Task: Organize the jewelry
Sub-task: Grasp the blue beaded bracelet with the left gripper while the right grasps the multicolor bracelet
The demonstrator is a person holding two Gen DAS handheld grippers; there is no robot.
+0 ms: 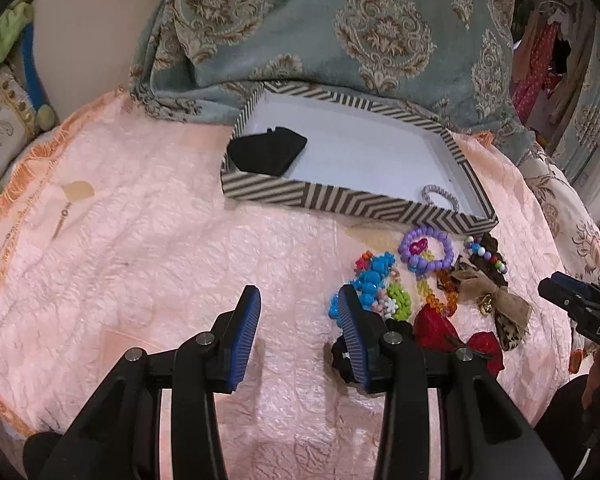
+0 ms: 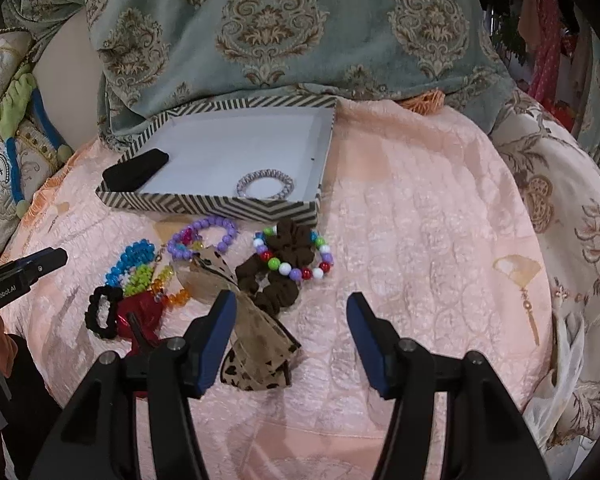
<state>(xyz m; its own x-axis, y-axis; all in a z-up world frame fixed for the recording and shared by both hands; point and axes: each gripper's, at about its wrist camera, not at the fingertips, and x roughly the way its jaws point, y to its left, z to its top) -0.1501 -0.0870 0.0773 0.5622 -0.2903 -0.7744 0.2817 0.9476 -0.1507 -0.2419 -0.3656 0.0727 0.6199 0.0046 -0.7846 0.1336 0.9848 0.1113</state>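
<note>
2 grippers (image 1: 298, 308) (image 2: 292, 312) open, empty, near jewelry pile (image 2: 204, 272).

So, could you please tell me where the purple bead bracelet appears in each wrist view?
Left wrist view: purple bead bracelet lies right of centre, just in front of the striped box, near its right corner.
Right wrist view: it lies left of centre, again just in front of the box.
Shared landmark: the black pouch inside the box.
</note>
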